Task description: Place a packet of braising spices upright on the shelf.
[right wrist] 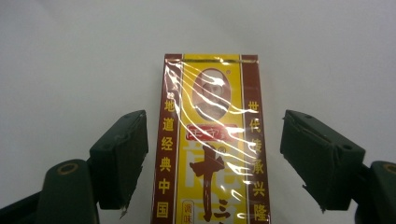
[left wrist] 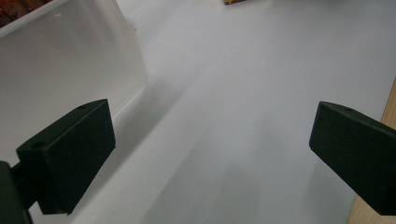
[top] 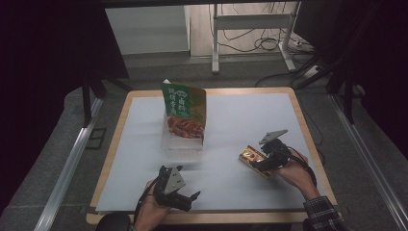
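Right claw stands wide astride the yellow packet, pads clear; left claw wide, empty, at 6 o'clock.

White sheet covers wooden desk. Clear bin stands mid-sheet toward far side; green and red food pouch upright inside it, leaning slightly. Bin's frosted wall seen close in left gripper view. Beyond desk: grey floor, white frame legs, loose cables.
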`<state>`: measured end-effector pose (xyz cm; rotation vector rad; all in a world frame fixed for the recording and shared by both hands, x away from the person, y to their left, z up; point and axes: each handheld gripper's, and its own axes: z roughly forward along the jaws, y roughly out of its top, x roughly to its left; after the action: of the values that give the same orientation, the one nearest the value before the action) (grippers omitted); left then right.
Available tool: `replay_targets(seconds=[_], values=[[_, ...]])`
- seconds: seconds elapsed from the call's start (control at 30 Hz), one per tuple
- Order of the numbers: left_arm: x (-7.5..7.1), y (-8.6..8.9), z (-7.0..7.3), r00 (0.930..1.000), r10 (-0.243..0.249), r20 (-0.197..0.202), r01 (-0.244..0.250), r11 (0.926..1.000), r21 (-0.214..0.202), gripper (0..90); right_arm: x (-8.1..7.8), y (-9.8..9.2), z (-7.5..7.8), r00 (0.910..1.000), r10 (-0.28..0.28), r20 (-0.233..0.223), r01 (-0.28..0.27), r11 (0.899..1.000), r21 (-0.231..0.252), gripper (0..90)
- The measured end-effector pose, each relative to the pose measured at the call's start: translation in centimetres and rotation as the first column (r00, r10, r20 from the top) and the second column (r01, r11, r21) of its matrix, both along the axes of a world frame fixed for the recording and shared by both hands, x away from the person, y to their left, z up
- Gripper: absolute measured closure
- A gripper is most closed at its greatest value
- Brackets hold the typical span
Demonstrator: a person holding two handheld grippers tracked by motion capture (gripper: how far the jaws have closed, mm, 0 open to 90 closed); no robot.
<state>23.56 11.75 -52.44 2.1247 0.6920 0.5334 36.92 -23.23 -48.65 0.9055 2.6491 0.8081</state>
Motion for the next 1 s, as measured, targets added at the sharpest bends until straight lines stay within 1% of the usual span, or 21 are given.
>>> replay_targets(seconds=[0.07,0.13,0.2,0.4,0.6,0.8,0.9,1.0], values=[[0.0,-0.1,0.0,1.0000,0.002,0.000,-0.002,1.0000,-0.006,0.0,0.3,0.4,0.4,0.9998,-0.001,-0.022,0.001,1.000,-0.010,23.8],[0.0,-0.1,0.0,1.0000,0.002,0.001,-0.002,1.0000,-0.004,0.0,0.5,0.6,0.5,0.9995,0.004,-0.032,-0.005,1.000,-0.029,23.9],[0.0,-0.1,0.0,1.0000,0.002,0.001,-0.002,1.0000,-0.002,0.0,0.7,1.0,0.5,0.9989,0.000,-0.048,-0.002,0.999,-0.044,24.0],[0.0,-0.1,0.0,1.0000,0.001,0.002,-0.001,1.0000,-0.001,0.0,1.3,2.0,0.2,0.9964,0.010,-0.084,-0.019,0.995,-0.101,24.1],[0.0,-0.1,0.0,1.0000,0.000,0.003,0.000,1.0000,0.001,0.0,2.0,3.1,0.2,0.9933,0.019,-0.114,-0.037,0.987,-0.157,25.0],[0.0,-0.1,-0.1,1.0000,0.000,0.003,0.000,1.0000,0.005,0.1,2.8,4.2,-0.2,0.9894,0.008,-0.145,-0.040,0.975,-0.220,25.5],[0.0,-0.1,-0.1,1.0000,-0.001,0.003,0.001,1.0000,0.006,0.1,3.1,4.5,-0.6,0.9878,-0.001,-0.155,-0.037,0.969,-0.243,26.5],[-0.1,-0.1,-0.1,1.0000,-0.002,0.004,0.002,1.0000,0.009,0.1,3.2,4.6,-0.8,0.9860,-0.005,-0.167,-0.038,0.966,-0.254,30.1]])
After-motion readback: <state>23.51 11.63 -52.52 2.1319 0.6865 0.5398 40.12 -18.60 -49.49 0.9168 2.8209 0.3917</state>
